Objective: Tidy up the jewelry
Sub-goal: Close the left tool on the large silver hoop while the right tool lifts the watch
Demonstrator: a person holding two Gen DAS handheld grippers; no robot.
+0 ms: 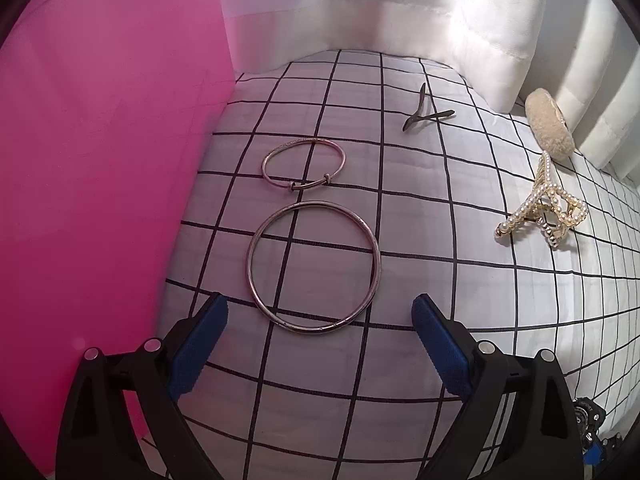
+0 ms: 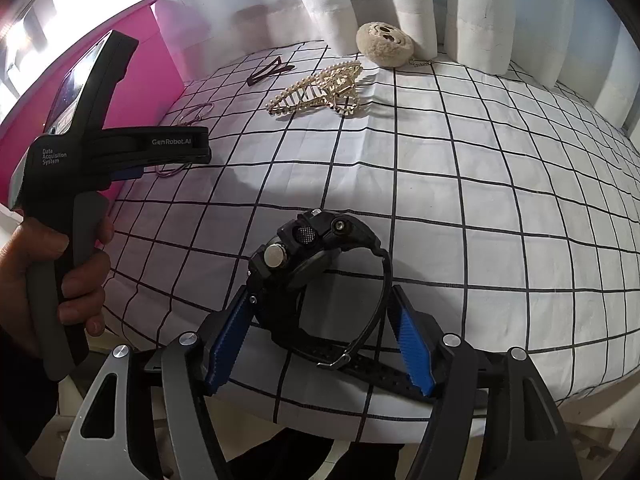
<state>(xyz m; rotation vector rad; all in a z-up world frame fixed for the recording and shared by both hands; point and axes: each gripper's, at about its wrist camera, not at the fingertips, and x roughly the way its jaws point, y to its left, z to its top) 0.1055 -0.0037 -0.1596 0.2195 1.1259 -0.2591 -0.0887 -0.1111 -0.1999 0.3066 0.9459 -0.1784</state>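
In the left wrist view my left gripper (image 1: pixel 320 310) is open, its blue pads on either side of the near edge of a large metal bangle (image 1: pixel 314 267) lying flat on the checked cloth (image 1: pixel 440 280). A smaller bangle (image 1: pixel 303 164) lies just beyond it. In the right wrist view my right gripper (image 2: pixel 320 304) has its pads against both sides of a black wristwatch (image 2: pixel 320 276) standing on the cloth near the front edge. The left gripper's body (image 2: pixel 120 148) shows at the left, held by a hand.
A pearl hair claw (image 1: pixel 546 204) (image 2: pixel 320 88), a dark hair clip (image 1: pixel 424 114) (image 2: pixel 270 70) and a beige fluffy clip (image 1: pixel 550 124) (image 2: pixel 386 44) lie further back. A pink wall (image 1: pixel 100 160) stands at the left. White pillars (image 2: pixel 412 0) stand behind.
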